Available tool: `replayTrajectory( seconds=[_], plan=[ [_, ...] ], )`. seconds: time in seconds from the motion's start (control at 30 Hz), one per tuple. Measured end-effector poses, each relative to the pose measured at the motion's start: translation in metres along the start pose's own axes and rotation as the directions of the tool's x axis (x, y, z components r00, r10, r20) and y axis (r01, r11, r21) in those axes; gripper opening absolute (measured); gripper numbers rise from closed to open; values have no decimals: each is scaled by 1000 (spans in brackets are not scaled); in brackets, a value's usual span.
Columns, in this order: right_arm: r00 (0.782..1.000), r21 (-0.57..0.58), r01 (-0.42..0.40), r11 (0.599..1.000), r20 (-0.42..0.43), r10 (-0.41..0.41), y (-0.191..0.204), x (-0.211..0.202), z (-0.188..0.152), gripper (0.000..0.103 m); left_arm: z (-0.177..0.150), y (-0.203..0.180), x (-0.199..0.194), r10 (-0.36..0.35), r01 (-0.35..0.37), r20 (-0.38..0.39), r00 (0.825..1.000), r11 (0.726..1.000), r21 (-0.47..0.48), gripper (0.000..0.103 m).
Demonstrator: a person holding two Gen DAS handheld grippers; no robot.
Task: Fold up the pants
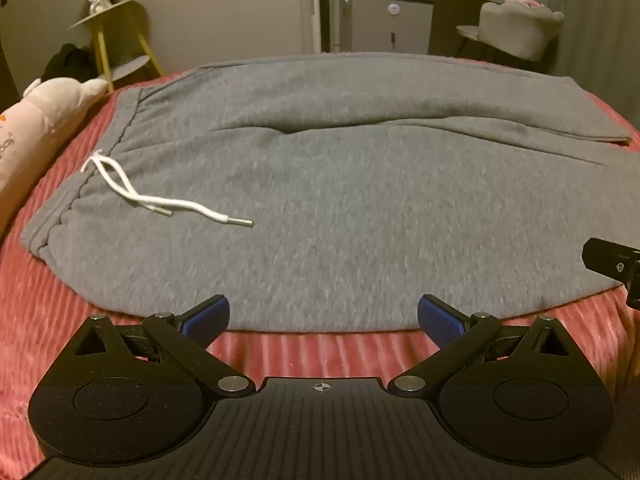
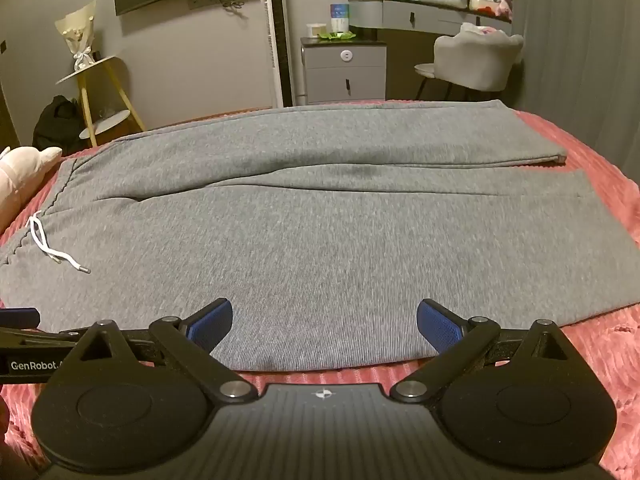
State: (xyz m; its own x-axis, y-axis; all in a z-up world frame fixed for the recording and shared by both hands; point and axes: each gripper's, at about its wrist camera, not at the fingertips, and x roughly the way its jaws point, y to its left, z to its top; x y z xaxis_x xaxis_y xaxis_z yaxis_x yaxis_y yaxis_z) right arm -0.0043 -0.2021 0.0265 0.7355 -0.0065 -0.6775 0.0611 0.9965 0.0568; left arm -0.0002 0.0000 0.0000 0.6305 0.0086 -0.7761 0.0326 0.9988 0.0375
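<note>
Grey sweatpants (image 1: 340, 200) lie flat across a pink ribbed bedspread (image 1: 60, 320), waistband to the left, legs running right. A white drawstring (image 1: 132, 188) lies on the waist area. In the right wrist view the pants (image 2: 340, 240) show both legs side by side, the far leg's cuff (image 2: 556, 158) at the right. My left gripper (image 1: 323, 318) is open and empty, hovering at the pants' near edge. My right gripper (image 2: 324, 322) is open and empty over the near edge of the near leg. The right gripper's side shows in the left wrist view (image 1: 612, 264).
A pink plush toy (image 1: 44, 116) lies at the bed's left edge. Beyond the bed stand a yellow-legged side table (image 2: 96, 80), a grey cabinet (image 2: 346, 72), a grey chair (image 2: 476, 60) and a vanity desk (image 2: 432, 8).
</note>
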Motion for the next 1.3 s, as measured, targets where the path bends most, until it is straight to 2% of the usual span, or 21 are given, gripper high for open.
replayTrajectory(
  seconds=[1.3],
  plan=[
    [1000, 9, -11, 1000, -2, 11, 1, 0, 0, 99, -1, -1, 1, -3, 3, -13, 1000, 1000, 0, 103]
  ],
)
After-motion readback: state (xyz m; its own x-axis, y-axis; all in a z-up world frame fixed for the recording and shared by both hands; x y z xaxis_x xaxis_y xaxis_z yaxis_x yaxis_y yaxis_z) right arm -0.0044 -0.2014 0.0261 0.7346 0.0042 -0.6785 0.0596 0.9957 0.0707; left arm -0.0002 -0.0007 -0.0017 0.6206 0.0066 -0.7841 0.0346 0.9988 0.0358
